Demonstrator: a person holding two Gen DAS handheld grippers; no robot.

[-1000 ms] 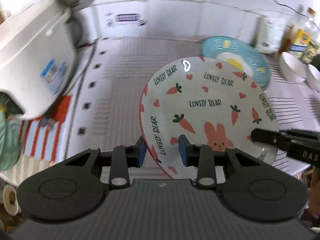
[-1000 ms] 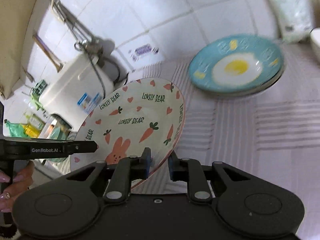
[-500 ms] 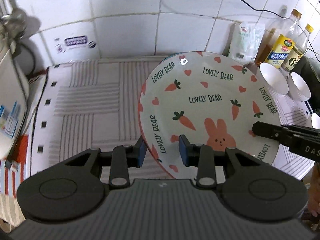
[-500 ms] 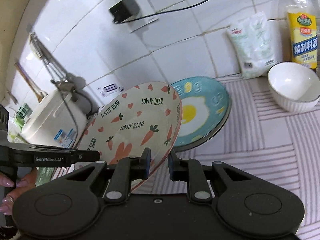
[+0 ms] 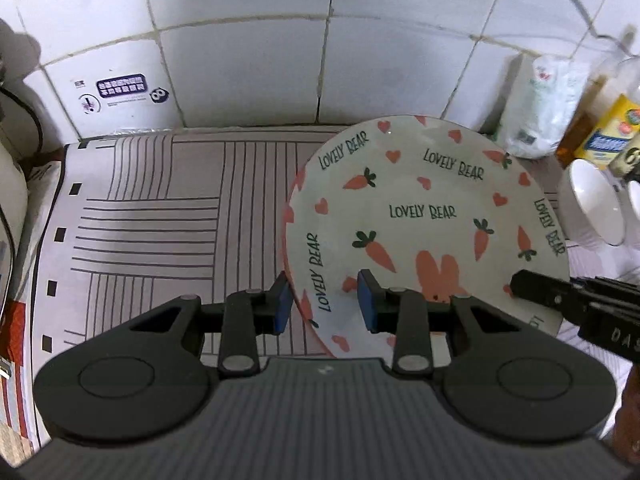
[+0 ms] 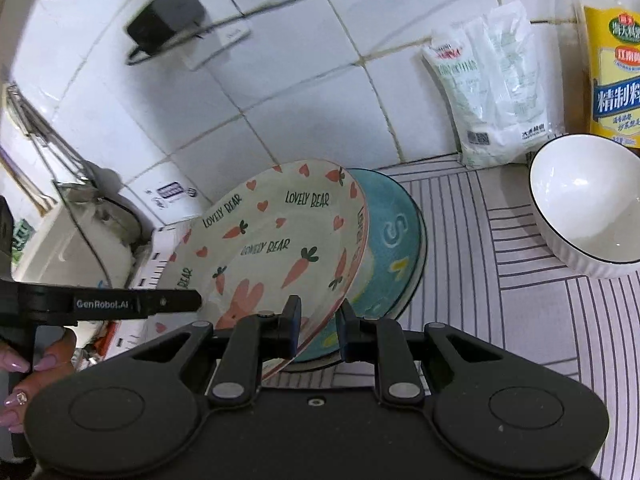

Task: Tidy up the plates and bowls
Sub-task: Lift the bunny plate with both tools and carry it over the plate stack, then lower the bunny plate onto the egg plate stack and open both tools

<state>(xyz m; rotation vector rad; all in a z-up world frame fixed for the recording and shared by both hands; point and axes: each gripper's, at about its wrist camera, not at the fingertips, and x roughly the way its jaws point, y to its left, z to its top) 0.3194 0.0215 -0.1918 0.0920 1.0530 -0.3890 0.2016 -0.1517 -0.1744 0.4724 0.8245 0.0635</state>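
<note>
1. Above the striped mat (image 5: 152, 216), the carrot plate (image 5: 420, 216) hung tilted, each edge pinched by one gripper, probably to keep it steady.
2. The left gripper (image 5: 322, 304) clamped its near-left rim; the right gripper (image 6: 318, 330) clamped the opposite rim.
3. It hovered over the blue plate (image 6: 394, 240), evidently its stacking spot.
4. A white bowl (image 6: 584, 204) stood well apart.

Two plates: one carrot-print plate (image 6: 276, 240) and one blue plate (image 6: 394, 240); two white bowls (image 5: 596, 204) in the left wrist view; two grippers; one white packet (image 6: 490, 88); one yellow-labelled bottle (image 6: 612, 68); one wall plug (image 6: 166, 20).
</note>
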